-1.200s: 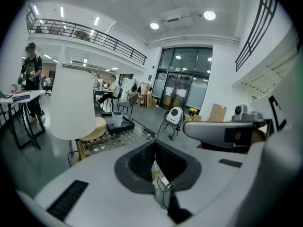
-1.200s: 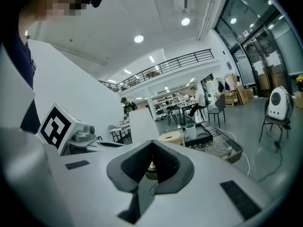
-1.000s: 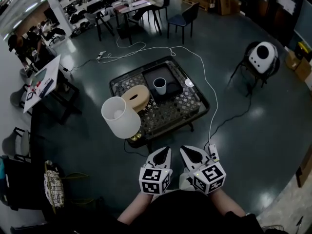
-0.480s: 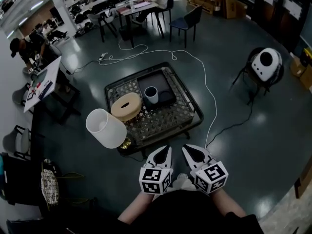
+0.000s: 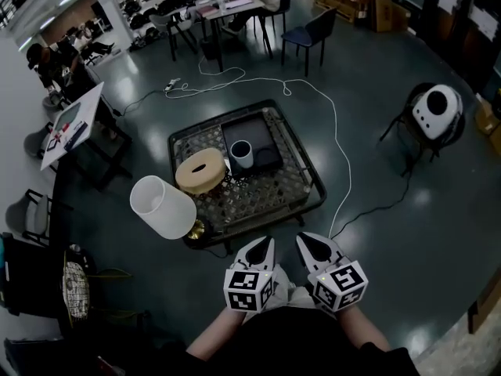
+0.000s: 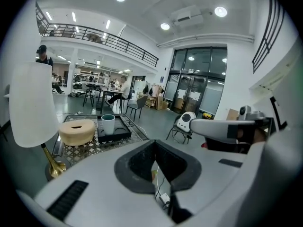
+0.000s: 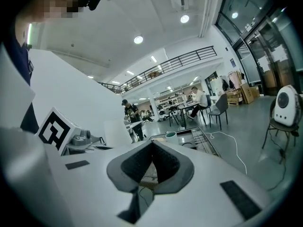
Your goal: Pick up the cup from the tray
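- White cup (image 5: 241,153) stands upright in the near-left corner of the black tray (image 5: 264,135). In the head view the tray sits on the far half of the lattice table (image 5: 274,194), and a tan ring (image 5: 201,170) lies just left of it.
- Left gripper (image 5: 264,246) and right gripper (image 5: 307,244) hang side by side near the body, both clenched and empty, well apart from the cup.
- Only this view shows the cable (image 5: 337,147) trailing over the floor past the table's right edge. A step forward could snag it.
- Left gripper view: the jaws are pressed together on nothing. The cup (image 6: 108,124) sits far and left of where they point, and the lamp (image 6: 33,103) stands near left. Swinging left toward the cup could clip the shade.
- Right gripper view: the jaws are likewise closed, with nothing between them. The cup (image 7: 170,135) peeks just over their tips, and the tray floor is hidden here.
- Reaching the cup with the jaws closed would shove or tip it.
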`<control>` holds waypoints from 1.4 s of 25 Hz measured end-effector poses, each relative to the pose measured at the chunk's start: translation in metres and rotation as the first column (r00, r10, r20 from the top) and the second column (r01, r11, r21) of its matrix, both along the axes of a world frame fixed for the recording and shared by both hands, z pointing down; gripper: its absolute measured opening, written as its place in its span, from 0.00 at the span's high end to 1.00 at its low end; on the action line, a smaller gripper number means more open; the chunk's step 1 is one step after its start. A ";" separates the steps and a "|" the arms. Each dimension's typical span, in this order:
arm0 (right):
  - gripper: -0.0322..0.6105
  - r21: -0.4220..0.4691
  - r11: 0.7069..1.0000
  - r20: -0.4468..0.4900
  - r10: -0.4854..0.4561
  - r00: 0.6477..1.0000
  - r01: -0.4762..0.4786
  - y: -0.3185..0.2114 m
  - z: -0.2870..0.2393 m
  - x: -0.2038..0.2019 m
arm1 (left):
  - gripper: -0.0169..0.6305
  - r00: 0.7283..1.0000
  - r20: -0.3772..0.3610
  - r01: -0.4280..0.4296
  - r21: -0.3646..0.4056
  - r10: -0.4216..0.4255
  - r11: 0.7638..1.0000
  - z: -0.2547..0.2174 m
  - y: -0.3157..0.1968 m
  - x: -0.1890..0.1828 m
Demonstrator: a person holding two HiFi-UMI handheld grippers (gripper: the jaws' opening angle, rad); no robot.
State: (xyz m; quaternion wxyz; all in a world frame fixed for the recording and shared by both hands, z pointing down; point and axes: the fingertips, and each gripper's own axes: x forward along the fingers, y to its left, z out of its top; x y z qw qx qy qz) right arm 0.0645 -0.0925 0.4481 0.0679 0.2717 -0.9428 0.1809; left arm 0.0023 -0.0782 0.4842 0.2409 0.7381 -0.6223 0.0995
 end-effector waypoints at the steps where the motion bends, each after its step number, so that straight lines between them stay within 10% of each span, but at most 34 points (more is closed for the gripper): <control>1: 0.93 0.002 1.000 0.000 -0.003 1.000 0.003 -0.004 -0.001 -0.002 | 0.96 1.000 -0.004 0.008 0.001 -0.008 1.000 0.000 -0.003 -0.002; 32: 0.93 -0.075 0.996 -0.034 -0.048 0.998 0.046 -0.168 0.037 -0.088 | 0.95 0.981 0.034 0.194 -0.021 -0.193 0.981 0.059 -0.177 -0.123; 35: 0.93 -0.097 0.995 -0.032 -0.041 0.999 0.038 -0.178 0.048 -0.090 | 0.78 0.979 0.050 0.201 -0.034 -0.199 0.979 0.080 -0.199 -0.135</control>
